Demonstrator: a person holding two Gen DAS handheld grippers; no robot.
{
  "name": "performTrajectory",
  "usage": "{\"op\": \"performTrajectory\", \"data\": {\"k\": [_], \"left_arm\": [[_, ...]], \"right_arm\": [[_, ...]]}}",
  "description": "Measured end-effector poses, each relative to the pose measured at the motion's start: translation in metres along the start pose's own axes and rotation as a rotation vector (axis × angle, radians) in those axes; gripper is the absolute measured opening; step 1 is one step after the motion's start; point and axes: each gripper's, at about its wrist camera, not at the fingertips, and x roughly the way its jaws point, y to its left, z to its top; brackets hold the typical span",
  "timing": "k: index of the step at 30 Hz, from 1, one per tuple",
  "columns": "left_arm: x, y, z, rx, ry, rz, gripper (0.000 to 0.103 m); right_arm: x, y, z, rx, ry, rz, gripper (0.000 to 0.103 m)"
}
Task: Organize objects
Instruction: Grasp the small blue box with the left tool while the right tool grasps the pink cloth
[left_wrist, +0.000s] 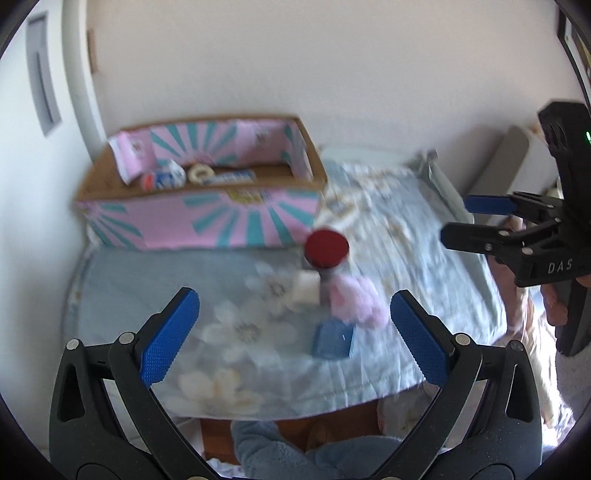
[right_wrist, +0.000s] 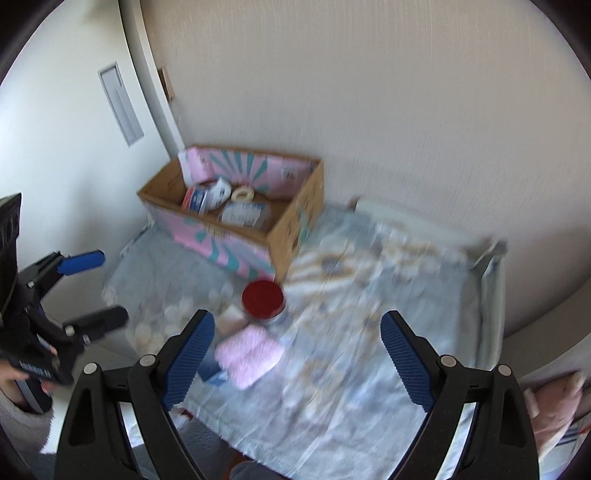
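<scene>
Red-lidded jar stands upright on the quilt-covered table, just in front of the cardboard box's near corner, its long axis vertical and lid facing up. A white block, pink fluffy cloth and blue card cluster just beside it. The left claw is spread wide and empty, with the cluster ahead between its fingers; the right claw, equally wide and empty, has the pink cloth ahead and left. Both look similarly near.
</scene>
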Motion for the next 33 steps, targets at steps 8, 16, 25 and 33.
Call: {"op": "performTrajectory", "data": {"k": [8,16,25,33], "left_arm": [[0.053,-0.016,-0.045,0.029,0.04,-0.053,0.1],[0.085,-0.027,-0.065,0.036,0.009,-0.082,0.081],[0.101,-0.036,-0.067,0.035,0.009,-0.096,0.063],[0.111,-0.046,-0.067,0.074,0.039,-0.066,0.034]], "right_arm": [[0.059,0.0,-0.034,0.191,0.104,0.124,0.09],[0.096,0.009,-0.046,0.307,0.153,0.167,0.09],[0.116,0.01,-0.041,0.359,0.168,0.207,0.077],[0.117,0.005,-0.041,0.396,0.164,0.204,0.052]]}}
